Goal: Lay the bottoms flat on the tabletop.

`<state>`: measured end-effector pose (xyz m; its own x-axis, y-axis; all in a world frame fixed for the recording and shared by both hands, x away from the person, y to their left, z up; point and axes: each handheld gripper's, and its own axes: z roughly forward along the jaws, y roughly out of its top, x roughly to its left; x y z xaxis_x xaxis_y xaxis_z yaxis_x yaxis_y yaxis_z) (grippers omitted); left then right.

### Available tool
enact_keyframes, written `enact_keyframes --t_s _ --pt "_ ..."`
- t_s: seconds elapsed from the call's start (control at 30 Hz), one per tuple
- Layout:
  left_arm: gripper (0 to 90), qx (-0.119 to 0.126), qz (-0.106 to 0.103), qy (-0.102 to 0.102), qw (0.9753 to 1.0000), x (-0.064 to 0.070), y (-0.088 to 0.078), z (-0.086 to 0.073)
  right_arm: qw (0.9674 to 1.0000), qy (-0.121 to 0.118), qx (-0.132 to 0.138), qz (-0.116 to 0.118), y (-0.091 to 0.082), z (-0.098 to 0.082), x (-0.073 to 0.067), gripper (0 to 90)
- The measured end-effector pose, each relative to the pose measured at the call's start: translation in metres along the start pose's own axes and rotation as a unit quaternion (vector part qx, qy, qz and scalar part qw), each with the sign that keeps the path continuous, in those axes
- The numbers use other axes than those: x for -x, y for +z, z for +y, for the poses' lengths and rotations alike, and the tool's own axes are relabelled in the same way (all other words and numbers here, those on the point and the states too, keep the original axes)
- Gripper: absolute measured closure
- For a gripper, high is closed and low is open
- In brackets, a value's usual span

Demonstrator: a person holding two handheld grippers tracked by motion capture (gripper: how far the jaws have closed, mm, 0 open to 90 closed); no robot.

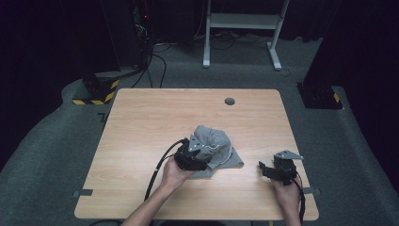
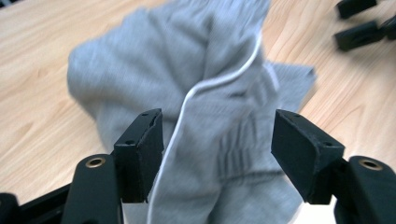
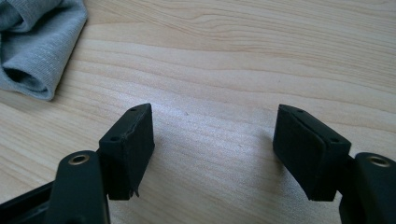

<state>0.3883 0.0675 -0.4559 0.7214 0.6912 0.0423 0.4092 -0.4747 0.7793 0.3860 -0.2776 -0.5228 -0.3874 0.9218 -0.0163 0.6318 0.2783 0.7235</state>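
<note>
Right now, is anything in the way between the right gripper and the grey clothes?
Nothing visible is. Bare wooden table lies between the right gripper, whose jaws stand open over the wood, and the crumpled grey garment. In the high view the left gripper is at the garment's other side, off that path.

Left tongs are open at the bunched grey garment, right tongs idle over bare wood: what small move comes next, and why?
Probably bring the right tongs across to the flat corner of the bunched grey knit garment with the white cord. They stand open over the bare wooden table, apart from the cloth, while the left tongs are open with the fabric between their pads and no clear grip, so the heap is unpinned.
</note>
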Motion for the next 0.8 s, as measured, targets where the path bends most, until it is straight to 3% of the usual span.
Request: enact_keyframes --t_s 0.13,0.33,0.47,0.63,0.8 --pt "34.8 0.004 -0.001 0.007 1.0 0.005 0.008 0.009 1.0 0.001 -0.001 0.0 0.0 0.0 0.0 28.7" --pt "38.8 0.003 -0.005 -0.01 0.9999 0.003 0.023 0.013 1.0 0.001 -0.001 0.0 0.0 0.0 0.0 28.7" --pt "50.6 -0.007 0.016 0.006 0.9998 0.002 0.028 0.012 1.0 0.001 0.0 0.0 0.0 0.0 0.0 28.7" --pt "65.6 -0.019 0.013 0.019 0.9996 0.002 0.03 0.014 1.0 0.001 -0.001 0.0 0.0 0.0 0.0 28.7" --pt "74.3 -0.007 0.01 0.022 0.9997 -0.001 0.021 0.017 1.0 0.002 0.0 0.0 0.0 0.0 0.0 28.7"
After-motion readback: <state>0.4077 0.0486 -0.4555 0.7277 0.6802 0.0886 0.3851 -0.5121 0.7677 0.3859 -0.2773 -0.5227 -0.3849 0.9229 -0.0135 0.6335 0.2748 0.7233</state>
